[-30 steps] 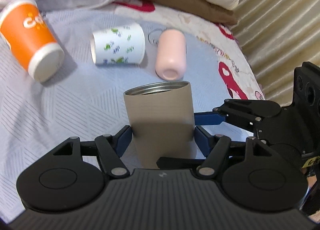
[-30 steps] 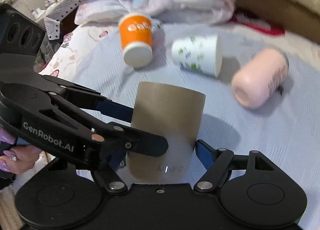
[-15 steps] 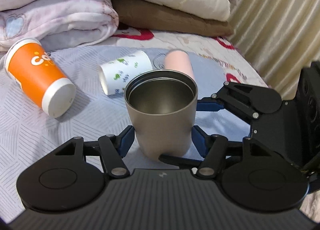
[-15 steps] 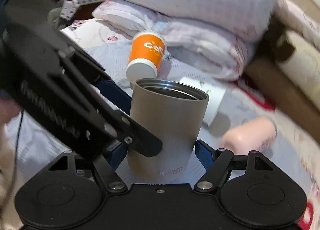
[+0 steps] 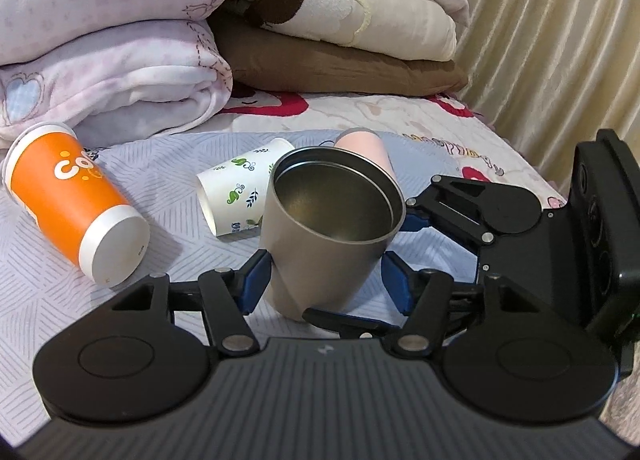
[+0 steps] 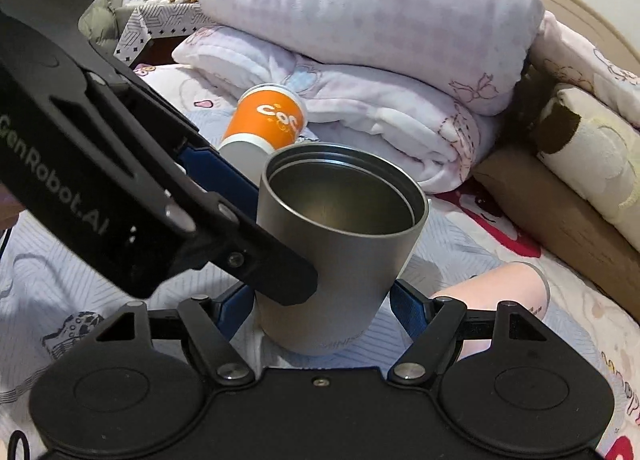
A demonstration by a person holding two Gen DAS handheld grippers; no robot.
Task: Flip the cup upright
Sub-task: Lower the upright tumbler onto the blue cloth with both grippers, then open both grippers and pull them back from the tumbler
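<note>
Grey-brown metal tumbler cup (image 5: 324, 256) stands mouth-up on the pale lilac patterned bedspread (image 5: 48, 280), tilted slightly, open rim facing the cameras; bare steel interior visible.

Left gripper (image 5: 326, 280): blue-padded fingers sit either side of the cup's lower body. The left pad touches the wall; a small gap shows at the right pad. Partly open, no firm clamp.

Right gripper (image 6: 320, 312): fingers flank the cup base from the other side, a gap visible at the right pad; left side is hidden by the other tool. Loosely spread around the cup, not squeezing.

Behind the cup, all lying on their sides:
- orange paper cup with white base (image 5: 72, 203), well to the left
- white paper cup with green leaf print (image 5: 236, 191), just behind
- pale pink tumbler (image 5: 362, 145), mostly hidden

Folded pink and cream blankets (image 5: 120, 59) stacked at the back.
</note>
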